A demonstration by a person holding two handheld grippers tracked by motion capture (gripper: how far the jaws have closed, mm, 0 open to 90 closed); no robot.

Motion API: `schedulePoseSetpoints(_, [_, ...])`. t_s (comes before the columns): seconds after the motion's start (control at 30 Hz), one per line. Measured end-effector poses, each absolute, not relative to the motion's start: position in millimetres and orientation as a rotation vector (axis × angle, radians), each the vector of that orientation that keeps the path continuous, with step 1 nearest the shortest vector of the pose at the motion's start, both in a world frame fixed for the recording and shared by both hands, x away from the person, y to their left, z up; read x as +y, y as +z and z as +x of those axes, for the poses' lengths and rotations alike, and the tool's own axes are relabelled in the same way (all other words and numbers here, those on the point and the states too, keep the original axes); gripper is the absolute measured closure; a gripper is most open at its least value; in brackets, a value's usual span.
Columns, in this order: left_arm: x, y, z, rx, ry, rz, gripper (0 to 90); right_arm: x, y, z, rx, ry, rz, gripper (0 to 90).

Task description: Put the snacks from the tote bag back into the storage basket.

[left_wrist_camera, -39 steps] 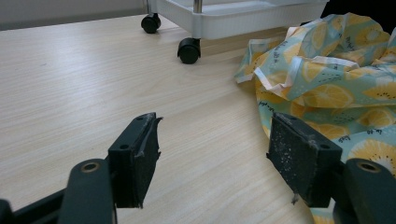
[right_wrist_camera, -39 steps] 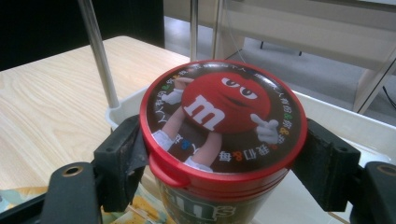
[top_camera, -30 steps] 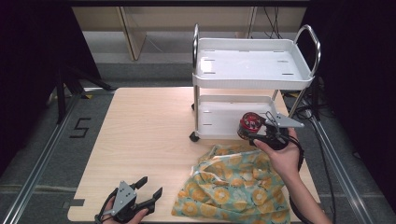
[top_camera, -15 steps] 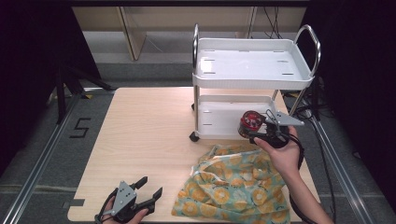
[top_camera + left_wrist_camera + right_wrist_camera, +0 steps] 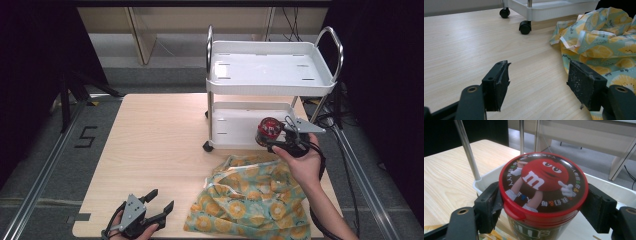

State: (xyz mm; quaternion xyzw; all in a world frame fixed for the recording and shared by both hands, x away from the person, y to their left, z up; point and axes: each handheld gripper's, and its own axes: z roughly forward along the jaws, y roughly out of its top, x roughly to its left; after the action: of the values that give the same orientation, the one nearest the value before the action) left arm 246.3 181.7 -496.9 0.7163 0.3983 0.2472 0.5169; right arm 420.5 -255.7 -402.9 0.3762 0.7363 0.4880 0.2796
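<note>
Now my right gripper point(image 5: 544, 207) is clamped on the candy tub point(image 5: 543, 195) just under its red lid, at the cart point(image 5: 240, 131) lower tray's 3 o'clock edge. It feels stiff, smooth, maybe slippery. My left gripper point(image 5: 541, 80) rests with jaws apart.

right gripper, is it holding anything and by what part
Yes. The right gripper is shut on the candy tub, its jaws clamping opposite sides just under the red lid, near the top. The left gripper is open and holds nothing.
</note>
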Motion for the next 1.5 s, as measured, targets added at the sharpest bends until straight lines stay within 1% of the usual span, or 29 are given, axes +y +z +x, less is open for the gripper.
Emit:
schedulePoseSetpoints(0.03, [181.7, -496.7, 246.2, 0.957, 0.595, 1.722, 32.9, -253.8, -403.0, 418.9, 1.976, 1.32, 1.049, 26.1])
schedulePoseSetpoints(0.17, [181.6, -496.9, 246.3, 0.956, 0.594, 1.719, 32.9, -256.0, -402.3, 421.5, 2.0, 1.31, 1.012, 26.1])
schedulePoseSetpoints(0.3, [180.5, -497.1, 246.2, 0.96, 0.588, 1.704, 32.9, -254.3, -403.1, 420.2, 1.967, 1.321, 1.06, 26.1])
schedulePoseSetpoints(0.33, [180.4, -497.1, 246.2, 0.96, 0.588, 1.703, 32.9, -256.4, -402.9, 422.4, 1.962, 1.308, 1.02, 26.1])
schedulePoseSetpoints(0.4, [180.5, -497.1, 246.3, 0.96, 0.588, 1.703, 32.9, -254.7, -402.9, 420.5, 1.972, 1.324, 1.068, 26.1])
schedulePoseSetpoints(0.57, [181.6, -496.9, 246.5, 0.955, 0.593, 1.72, 32.9, -258.4, -401.5, 424.0, 1.971, 1.297, 1.026, 26.1])
schedulePoseSetpoints(0.63, [181.7, -496.9, 246.5, 0.955, 0.593, 1.721, 32.9, -255.8, -401.0, 422.1, 1.978, 1.315, 1.078, 26.1])
schedulePoseSetpoints(0.7, [181.7, -496.9, 246.5, 0.956, 0.593, 1.72, 32.9, -257.3, -400.3, 424.6, 1.98, 1.296, 1.033, 26.1])
schedulePoseSetpoints(1.5, [181.2, -496.7, 245.6, 0.971, 0.59, 1.712, 32.9, -241.8, -399.1, 430.8, 1.995, 1.314, 1.031, 26.1])
